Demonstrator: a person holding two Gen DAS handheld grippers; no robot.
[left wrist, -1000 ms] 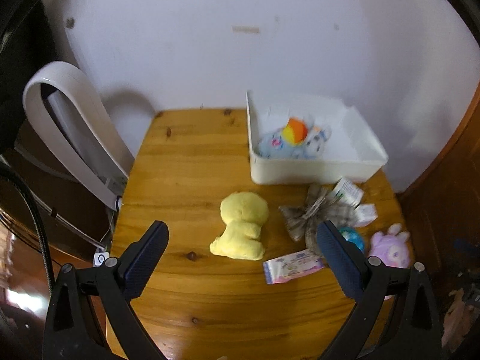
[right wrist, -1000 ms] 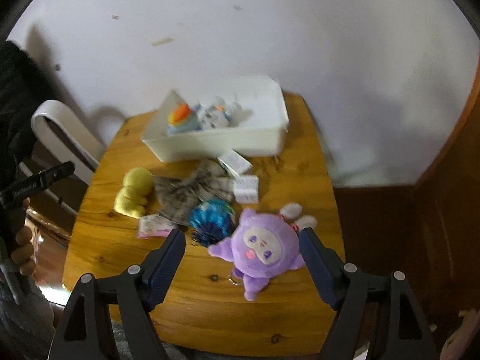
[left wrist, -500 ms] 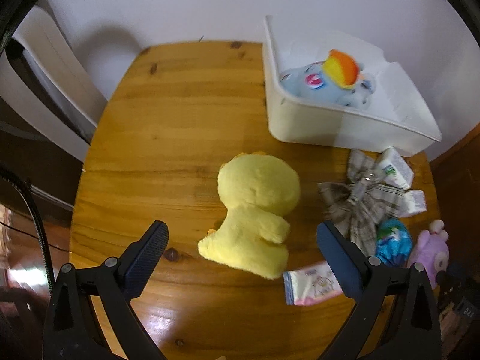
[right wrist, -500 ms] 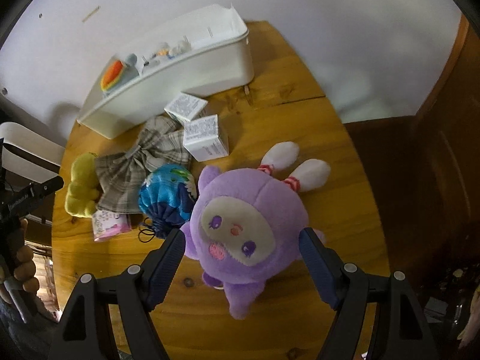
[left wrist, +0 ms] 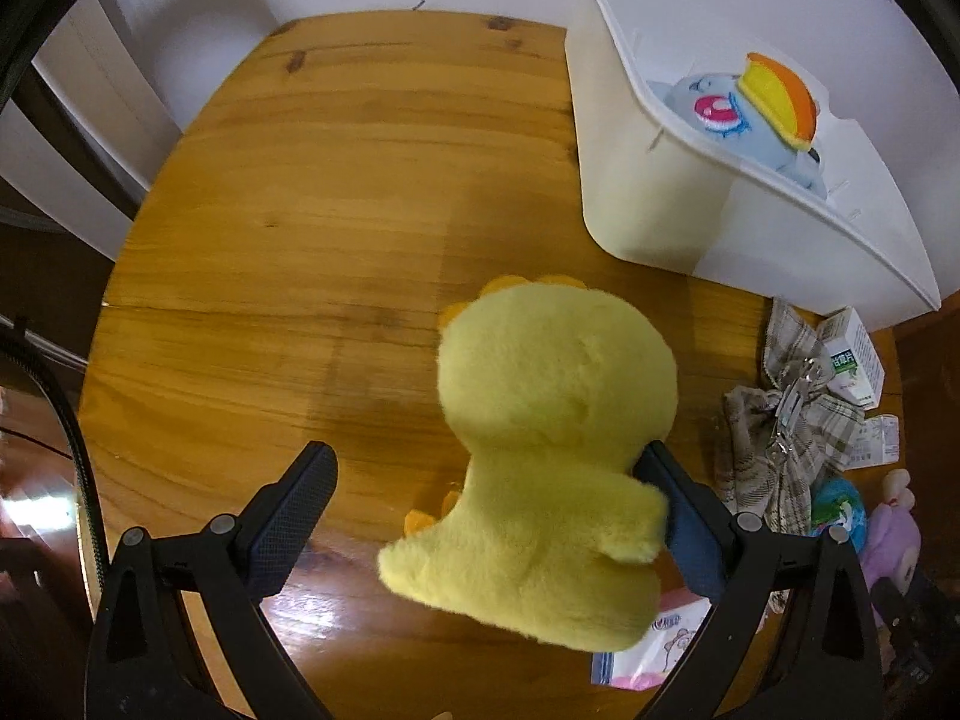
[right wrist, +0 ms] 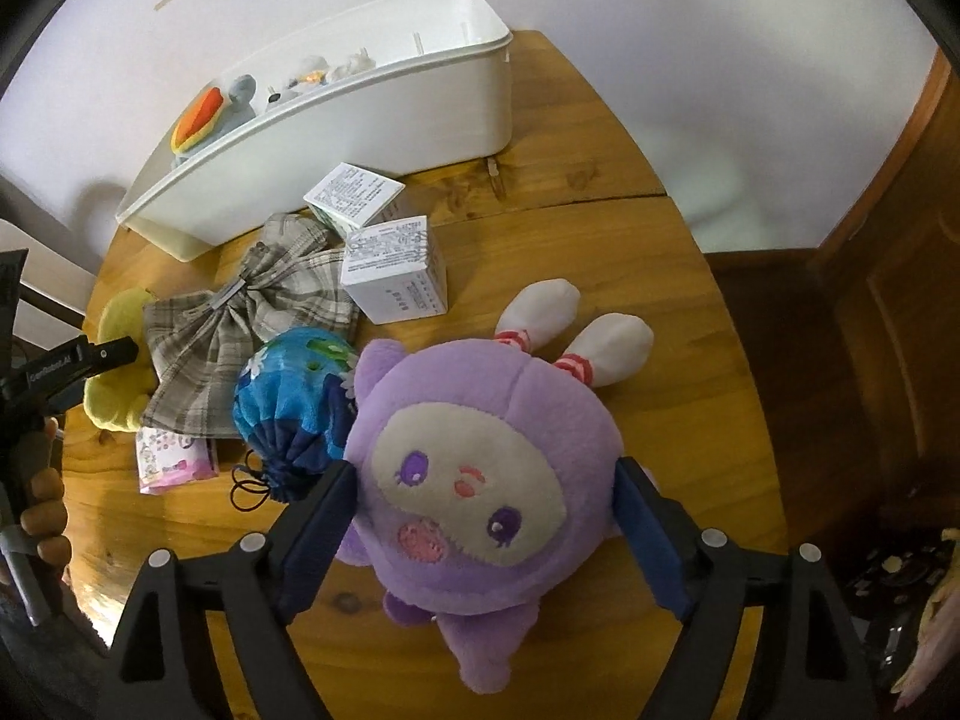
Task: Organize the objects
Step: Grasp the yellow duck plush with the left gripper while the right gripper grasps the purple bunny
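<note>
The left gripper (left wrist: 486,516) is spread wide around the yellow plush (left wrist: 552,450) on the bench (left wrist: 336,180): its right pad seems to touch the toy, its left pad stands clear, so nothing is grasped yet, while the white bin (left wrist: 660,204) behind holds only a blue plush with an orange mane (left wrist: 744,114). From the right wrist, the right gripper (right wrist: 486,534), whose jaws have just been opening, straddles the purple plush (right wrist: 480,480) without squeezing it. I judge the sorting barely begun, since the plaid bow (right wrist: 252,324), blue pouch (right wrist: 294,396), two small cartons (right wrist: 393,273) and a pink packet (right wrist: 171,462) lie loose outside the bin.
</note>
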